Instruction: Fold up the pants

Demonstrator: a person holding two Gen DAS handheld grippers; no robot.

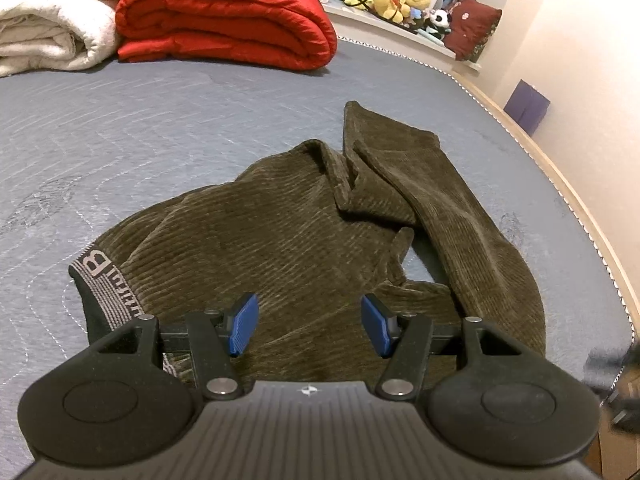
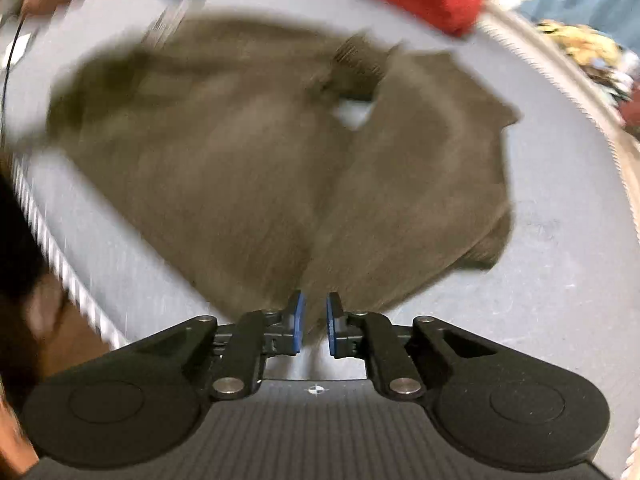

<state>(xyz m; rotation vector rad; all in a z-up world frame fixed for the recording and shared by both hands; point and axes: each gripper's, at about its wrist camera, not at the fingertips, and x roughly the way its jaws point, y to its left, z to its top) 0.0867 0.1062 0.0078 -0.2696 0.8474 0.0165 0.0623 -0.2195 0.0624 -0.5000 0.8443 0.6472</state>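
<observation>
Left wrist: pants (image 1: 304, 232) rumpled on bed (image 1: 160, 128), left gripper (image 1: 310, 324) spread, empty. Right gripper (image 2: 315, 330) narrowly parted, apparently empty. Still arranging, probably; next, straightening legs.

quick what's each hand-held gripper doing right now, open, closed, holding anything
Left hand-held gripper: open, empty, above the pants.
Right hand-held gripper: narrowly open; blur hides whether cloth is pinched.

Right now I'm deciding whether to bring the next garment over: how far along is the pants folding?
Early. Done: the olive corduroy pants lie on the grey bed cover, legs bent over roughly, still rumpled; no neat fold shows. In hand: nothing clearly; the left gripper hovers open near the waistband, and the right gripper, jaws narrowly apart, is blurred at the fabric edge. Left: straighten the legs and fold.
</observation>
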